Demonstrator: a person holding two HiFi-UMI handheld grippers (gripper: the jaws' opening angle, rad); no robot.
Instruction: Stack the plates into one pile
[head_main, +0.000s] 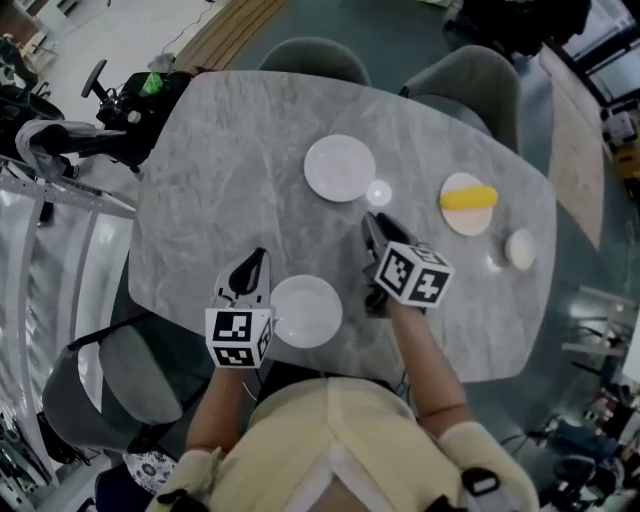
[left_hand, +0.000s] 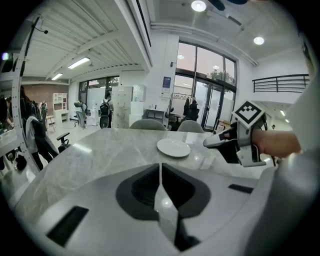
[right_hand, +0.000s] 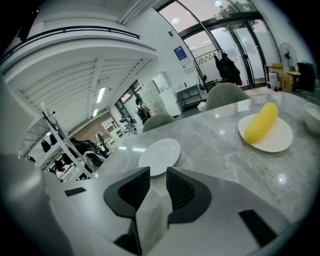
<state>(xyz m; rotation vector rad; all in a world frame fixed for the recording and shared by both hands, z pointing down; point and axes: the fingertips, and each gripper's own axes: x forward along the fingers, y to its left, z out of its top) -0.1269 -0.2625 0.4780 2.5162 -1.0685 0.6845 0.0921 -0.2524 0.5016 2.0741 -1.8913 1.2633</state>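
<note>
The person's cream top (head_main: 335, 440) fills the bottom of the head view, and both forearms reach out from it over the grey marble surface (head_main: 210, 160). The left hand-held gripper (head_main: 252, 262) has its jaws pressed together with nothing between them; in its own view they meet along a thin seam. It sits just beside the left edge of the near white plate (head_main: 306, 311), which lies empty close to the surface's front edge. The right hand-held gripper (head_main: 372, 222) has its jaws spread with a clear gap, and only bare marble shows through that gap. Its tips point toward the far white plate (head_main: 340, 167), which also lies empty, near the middle and apart from the gripper. To the right a third plate (head_main: 467, 218) carries a long yellow item (head_main: 468, 197), and a small white dish (head_main: 519, 249) stands near it. Two grey chairs (head_main: 315, 55) stand at the far side.
</note>
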